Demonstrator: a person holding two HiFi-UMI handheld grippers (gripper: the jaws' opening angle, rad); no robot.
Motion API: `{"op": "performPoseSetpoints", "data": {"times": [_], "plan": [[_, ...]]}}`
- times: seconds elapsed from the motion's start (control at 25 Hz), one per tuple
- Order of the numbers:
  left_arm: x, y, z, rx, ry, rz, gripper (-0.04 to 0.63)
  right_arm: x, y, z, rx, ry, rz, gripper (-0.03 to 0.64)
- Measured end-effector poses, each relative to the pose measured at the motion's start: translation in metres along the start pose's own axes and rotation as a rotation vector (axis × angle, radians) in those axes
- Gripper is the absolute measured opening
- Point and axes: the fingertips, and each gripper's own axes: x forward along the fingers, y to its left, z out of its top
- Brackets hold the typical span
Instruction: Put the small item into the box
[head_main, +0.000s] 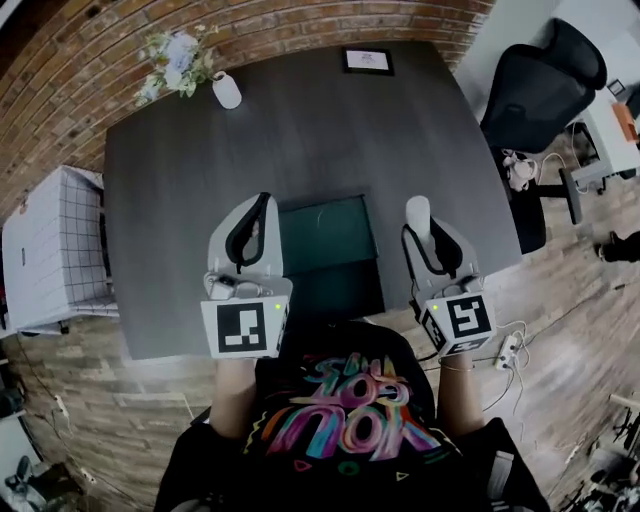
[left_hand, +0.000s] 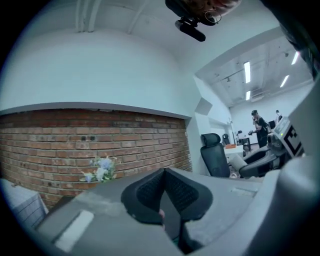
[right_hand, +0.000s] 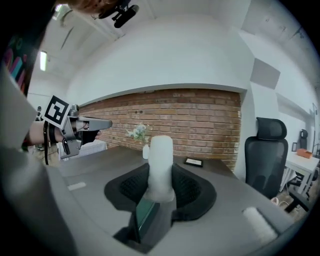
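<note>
A small white cylindrical item (head_main: 418, 213) stands upright between the pads of my right gripper (head_main: 421, 230), which is shut on it. In the right gripper view the item (right_hand: 161, 167) rises above the jaws of the right gripper (right_hand: 161, 175). A dark green box (head_main: 326, 238) lies on the dark grey table (head_main: 300, 130) near its front edge, between the two grippers. An edge of the box (right_hand: 145, 216) shows just under the right jaws. My left gripper (head_main: 264, 200) hovers at the box's left side. The pads of the left gripper (left_hand: 164, 172) meet at the tips with nothing held.
A white vase with flowers (head_main: 226, 90) and a small picture frame (head_main: 367, 60) stand at the table's far edge. A black office chair (head_main: 540, 90) is to the right, a white wire-grid cabinet (head_main: 55, 250) to the left. Cables and a power strip (head_main: 505, 350) lie on the floor.
</note>
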Motion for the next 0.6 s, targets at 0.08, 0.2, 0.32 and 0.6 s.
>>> {"op": "performPoseSetpoints", "data": {"times": [0.08, 0.2, 0.32, 0.6], "plan": [[-0.005, 0.007, 0.002, 0.0, -0.004, 0.057, 0.002, 0.011, 0.0, 0.006, -0.018, -0.011, 0.052, 0.14], [-0.014, 0.017, 0.002, 0.011, -0.003, 0.123, 0.002, 0.024, 0.005, 0.014, -0.034, -0.031, 0.117, 0.14], [-0.026, 0.025, 0.0, 0.021, 0.007, 0.164, 0.002, 0.036, 0.014, 0.013, -0.041, -0.03, 0.161, 0.14], [-0.044, 0.04, -0.003, 0.009, 0.014, 0.18, 0.002, 0.042, 0.04, 0.019, -0.038, -0.053, 0.186, 0.14]]}}
